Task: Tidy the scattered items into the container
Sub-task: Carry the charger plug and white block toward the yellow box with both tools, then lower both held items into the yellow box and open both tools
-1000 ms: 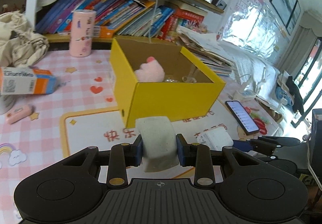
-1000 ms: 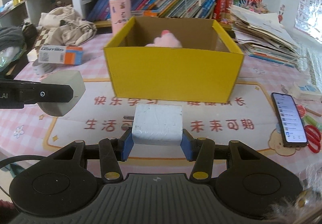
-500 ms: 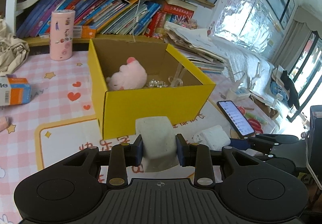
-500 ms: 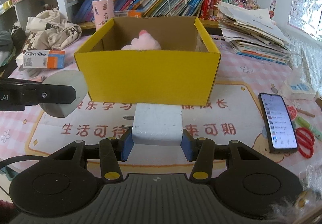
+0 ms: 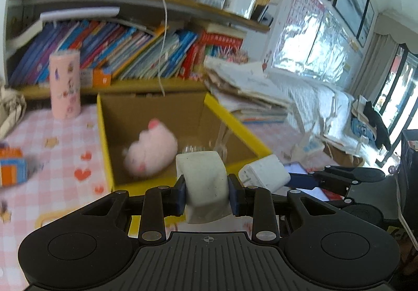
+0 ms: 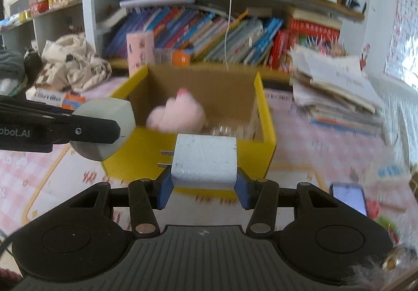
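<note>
A yellow cardboard box [image 5: 235,123] [image 6: 266,118] stands open on the pink desk, with a pink plush toy [image 5: 149,155] [image 6: 180,113] and some clear plastic items inside. My left gripper [image 5: 206,191] is shut on a grey-white rounded block [image 5: 201,176], held just before the box's near wall; the block also shows at the left of the right wrist view [image 6: 104,131]. My right gripper [image 6: 203,183] is shut on a white plug charger [image 6: 205,163], its prongs pointing left, above the box's near wall. The charger appears in the left wrist view too [image 5: 263,173].
A pink cylinder [image 5: 65,84] stands behind the box, near a shelf of books [image 6: 209,34]. An orange and white carton [image 5: 10,173] lies at the left. A phone [image 6: 348,198] lies on the mat at the right, stacked papers [image 6: 337,87] beyond it.
Both grippers, each still holding its item, have risen and moved forward toward the box, so its inside shows more. The view is now blurred by motion.
</note>
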